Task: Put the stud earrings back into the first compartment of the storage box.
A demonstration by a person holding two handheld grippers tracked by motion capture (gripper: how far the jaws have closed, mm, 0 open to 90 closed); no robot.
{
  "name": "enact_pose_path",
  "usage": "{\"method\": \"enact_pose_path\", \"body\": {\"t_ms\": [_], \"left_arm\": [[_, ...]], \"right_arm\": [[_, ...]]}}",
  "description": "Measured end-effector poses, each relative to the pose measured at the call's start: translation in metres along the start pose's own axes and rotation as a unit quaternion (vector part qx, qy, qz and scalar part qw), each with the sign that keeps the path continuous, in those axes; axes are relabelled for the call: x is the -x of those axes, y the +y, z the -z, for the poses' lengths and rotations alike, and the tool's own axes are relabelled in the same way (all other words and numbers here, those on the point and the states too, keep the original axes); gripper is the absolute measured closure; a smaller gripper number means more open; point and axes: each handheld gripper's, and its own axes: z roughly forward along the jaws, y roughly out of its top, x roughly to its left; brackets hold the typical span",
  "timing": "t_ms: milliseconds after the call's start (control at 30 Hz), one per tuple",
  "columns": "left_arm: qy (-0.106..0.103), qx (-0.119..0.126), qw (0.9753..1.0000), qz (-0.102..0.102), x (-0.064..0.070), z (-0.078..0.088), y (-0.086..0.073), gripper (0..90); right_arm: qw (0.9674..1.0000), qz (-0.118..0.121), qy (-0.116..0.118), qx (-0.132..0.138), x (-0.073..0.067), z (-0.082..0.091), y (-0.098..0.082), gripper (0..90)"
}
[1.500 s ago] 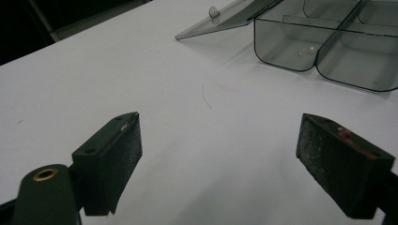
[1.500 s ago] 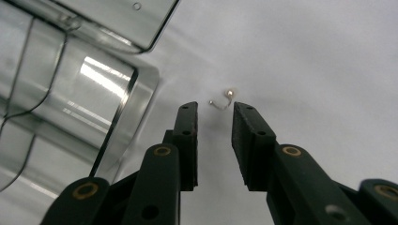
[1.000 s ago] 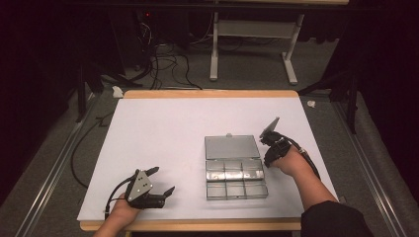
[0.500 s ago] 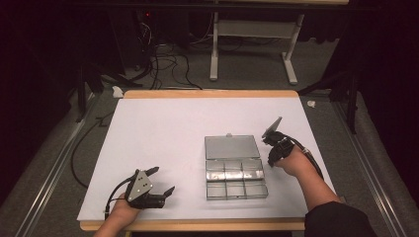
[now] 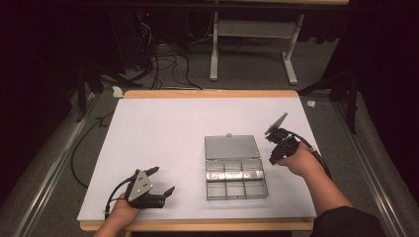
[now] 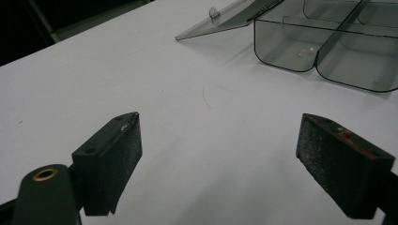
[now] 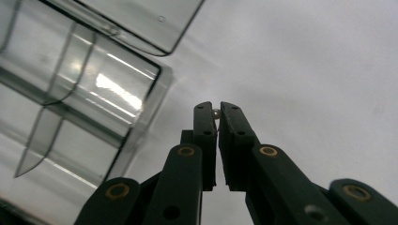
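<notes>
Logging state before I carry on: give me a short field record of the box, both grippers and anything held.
box: clear compartment box on the white table, right of centre
lid: open, lying flat behind the box
compartments: look empty
left gripper: open, low over the table, left of the box
right gripper: beside the box's right edge, shut on a small pale bead

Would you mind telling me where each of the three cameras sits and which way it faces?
High view: above the person's side, looking forward and down on the table; both forearms, left gripper, right gripper.
Left gripper view: rides the left gripper, low over the table, jaws wide apart, facing the clear compartment box.
Right gripper view: rides the right gripper, jaws pinching a small bead.
Shared: all three show the box and its open lid.
</notes>
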Motion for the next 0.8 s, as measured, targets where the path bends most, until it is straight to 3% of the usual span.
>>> {"method": "enact_pose_path", "body": {"t_ms": [400, 800], "left_arm": [[-0.001, -0.002, 1.0000, 0.000, 0.000, -0.001, 0.000, 15.0], [-0.001, -0.003, 1.0000, 0.000, 0.000, -0.001, 0.000, 14.9]], "right_arm": [[1.0000, 0.008, 0.000, 0.004, -0.010, 0.013, -0.003, 86.5], [0.9994, 0.034, 0.007, 0.004, -0.028, 0.011, 0.004, 86.4]]}}
